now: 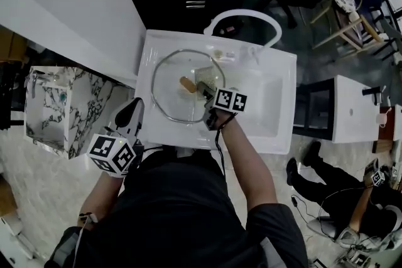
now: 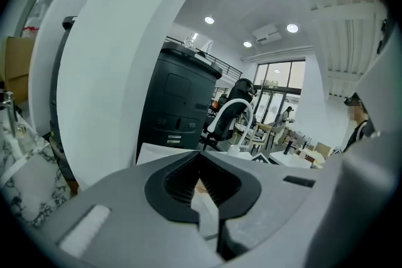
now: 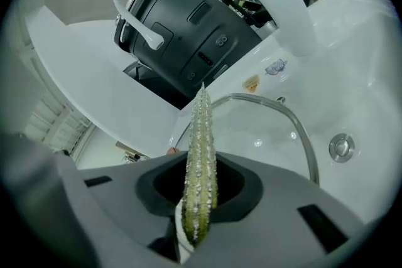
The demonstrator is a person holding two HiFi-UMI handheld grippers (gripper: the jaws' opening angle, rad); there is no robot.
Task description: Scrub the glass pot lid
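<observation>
The round glass pot lid (image 1: pixel 168 92) with a wooden knob (image 1: pixel 188 84) lies in the left half of the white sink (image 1: pixel 276 91). My right gripper (image 1: pixel 206 93) is over the lid's right part, shut on a green-faced sponge (image 1: pixel 205 80). In the right gripper view the sponge (image 3: pixel 201 154) stands edge-on between the jaws, with the lid's metal rim (image 3: pixel 301 128) curving behind it. My left gripper (image 1: pixel 132 112) hangs outside the sink's front left corner, jaws together and holding nothing. In its own view the left gripper (image 2: pixel 207 201) points up and away from the sink.
A white arched faucet (image 1: pixel 245 17) rises at the sink's back edge. The drain (image 3: pixel 341 146) sits right of the lid. A black appliance (image 3: pixel 182 28) stands behind the sink. A white counter (image 1: pixel 69 3) and a marble-patterned box (image 1: pixel 59 107) are at left. A person (image 1: pixel 339 191) sits on the floor at lower right.
</observation>
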